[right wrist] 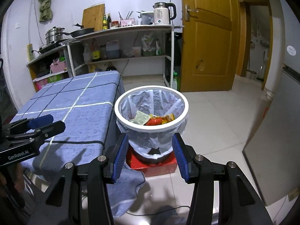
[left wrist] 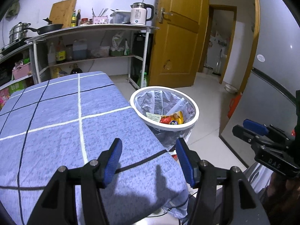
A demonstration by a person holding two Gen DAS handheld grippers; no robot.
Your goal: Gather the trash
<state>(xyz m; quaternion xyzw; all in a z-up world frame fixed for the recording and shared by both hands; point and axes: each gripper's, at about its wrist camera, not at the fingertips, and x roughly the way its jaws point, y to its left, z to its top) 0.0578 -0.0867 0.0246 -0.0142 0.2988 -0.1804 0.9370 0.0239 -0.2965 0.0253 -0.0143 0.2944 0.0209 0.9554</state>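
A white-rimmed trash bin (right wrist: 120,104) with a clear plastic liner stands on a red box (right wrist: 151,166) on the floor beside the table. Inside lie several snack wrappers (right wrist: 152,121), red, yellow and pale green; they also show in the left wrist view (left wrist: 171,120), in the bin (left wrist: 196,112). My left gripper (left wrist: 149,159) is open and empty above the table's near right corner. My right gripper (right wrist: 150,155) is open and empty, low in front of the bin. Each gripper shows in the other's view, the right one (left wrist: 251,129) and the left one (right wrist: 45,123).
The table has a blue checked cloth (left wrist: 56,121). A kitchen shelf (right wrist: 121,30) with kettle, pan, pots and bottles stands at the back. A wooden door (right wrist: 208,37) is open at the right. A grey fridge (right wrist: 277,135) stands at the right. The floor is tiled.
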